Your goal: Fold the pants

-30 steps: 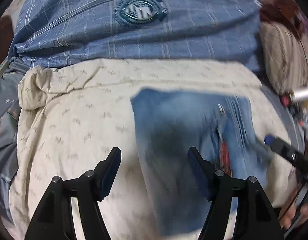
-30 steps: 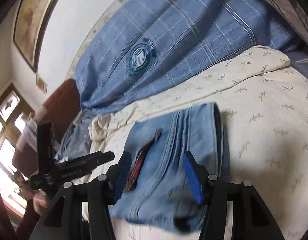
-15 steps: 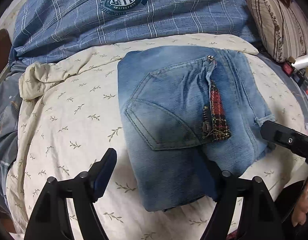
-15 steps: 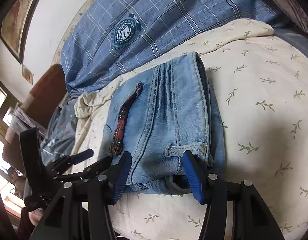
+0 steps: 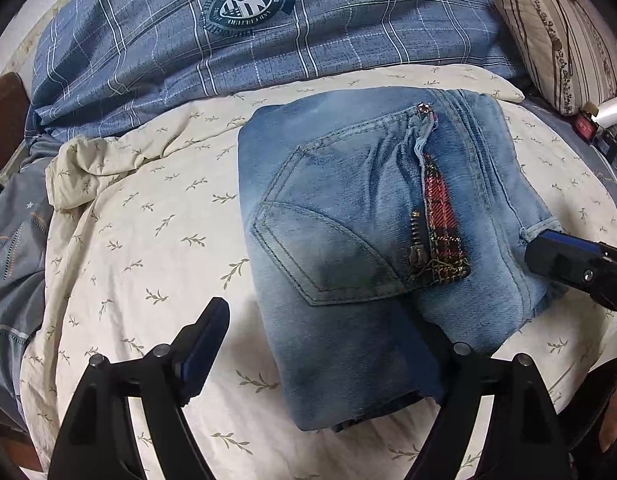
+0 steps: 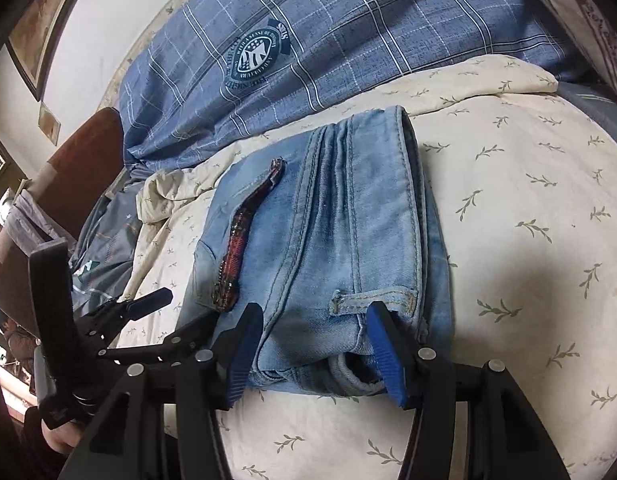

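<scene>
The light blue jeans (image 5: 348, 240) lie folded in a compact rectangle on the cream leaf-print cover (image 5: 140, 240), back pocket and a red plaid zip trim facing up. My left gripper (image 5: 316, 344) is open at the near edge of the stack, its right finger half hidden against the denim. In the right wrist view the jeans (image 6: 340, 240) lie with the waistband and belt loop nearest. My right gripper (image 6: 314, 344) is open, its blue pads on either side of that end. I cannot tell if the pads touch the cloth.
A blue plaid duvet (image 5: 268, 32) with a round emblem lies behind the jeans. A striped pillow (image 5: 556, 32) is at the back right. Grey bedding (image 5: 12, 240) bunches at the left. A brown headboard (image 6: 80, 148) and framed pictures show on the wall side.
The jeans dropped flat onto the cover and came to rest. Both grippers stayed open and moved in closer to the stack's near edges.
</scene>
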`<state>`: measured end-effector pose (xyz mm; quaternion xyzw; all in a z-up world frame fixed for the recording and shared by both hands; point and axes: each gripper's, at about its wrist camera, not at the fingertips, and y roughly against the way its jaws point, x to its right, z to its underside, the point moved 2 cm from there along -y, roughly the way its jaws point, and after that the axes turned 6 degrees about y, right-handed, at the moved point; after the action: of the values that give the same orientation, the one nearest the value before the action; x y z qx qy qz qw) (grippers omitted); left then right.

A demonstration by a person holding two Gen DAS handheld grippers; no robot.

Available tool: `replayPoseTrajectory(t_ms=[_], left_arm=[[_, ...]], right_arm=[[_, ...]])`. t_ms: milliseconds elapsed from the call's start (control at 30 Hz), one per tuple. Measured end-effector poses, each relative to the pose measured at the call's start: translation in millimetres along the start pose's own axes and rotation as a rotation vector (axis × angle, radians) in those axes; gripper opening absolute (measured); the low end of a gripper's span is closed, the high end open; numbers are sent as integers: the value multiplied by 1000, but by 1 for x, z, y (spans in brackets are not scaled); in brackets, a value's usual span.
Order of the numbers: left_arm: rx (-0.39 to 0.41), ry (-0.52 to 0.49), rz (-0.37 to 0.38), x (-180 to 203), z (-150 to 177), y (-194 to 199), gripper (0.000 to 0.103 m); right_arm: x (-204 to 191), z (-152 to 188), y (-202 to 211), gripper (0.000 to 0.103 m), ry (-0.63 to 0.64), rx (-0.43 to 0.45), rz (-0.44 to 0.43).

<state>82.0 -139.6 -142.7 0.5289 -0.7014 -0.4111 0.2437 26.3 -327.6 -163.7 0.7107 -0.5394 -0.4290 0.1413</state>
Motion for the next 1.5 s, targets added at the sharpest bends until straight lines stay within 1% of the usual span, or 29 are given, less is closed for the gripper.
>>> replayPoseTrajectory(t_ms=[267, 400, 533, 600, 667, 700, 767, 800, 1033, 1167, 1400, 1467, 1500], left_arm=[[17, -24, -38, 4, 1, 8, 85], [19, -22, -38, 2, 1, 12, 84], [26, -21, -37, 1, 3, 13, 84], [27, -17, -39, 1, 4, 12, 86], [26, -9, -49, -1, 4, 8, 94], [24, 1, -49, -3, 4, 6, 96], [14, 36, -35, -9, 3, 2, 102], [9, 54, -26, -11, 3, 1, 102], [-28, 117, 54, -19, 3, 3, 102], [-59, 119, 107, -28, -1, 7, 102], [-30, 166, 18, -53, -3, 17, 102], [-43, 146, 8, -52, 1, 14, 102], [-63, 122, -4, -47, 5, 9, 102]], right_arm=[[-7, -7, 12, 59, 10, 63, -28], [-13, -8, 15, 59, 34, 80, -19], [-12, -8, 14, 59, 26, 82, -13], [-10, -8, 13, 59, 21, 79, -11], [-9, -7, 8, 60, 19, 63, 11], [-8, -7, 5, 60, 21, 50, 23], [-5, -6, -3, 60, 25, 20, 41], [-5, -6, -5, 60, 29, 16, 47], [0, -6, -11, 60, 32, 9, 49], [7, -7, -13, 60, 6, 8, 28], [13, -7, -14, 60, 5, 13, -2], [14, -6, -13, 60, 5, 16, -10], [14, -7, -14, 60, 4, 16, -12]])
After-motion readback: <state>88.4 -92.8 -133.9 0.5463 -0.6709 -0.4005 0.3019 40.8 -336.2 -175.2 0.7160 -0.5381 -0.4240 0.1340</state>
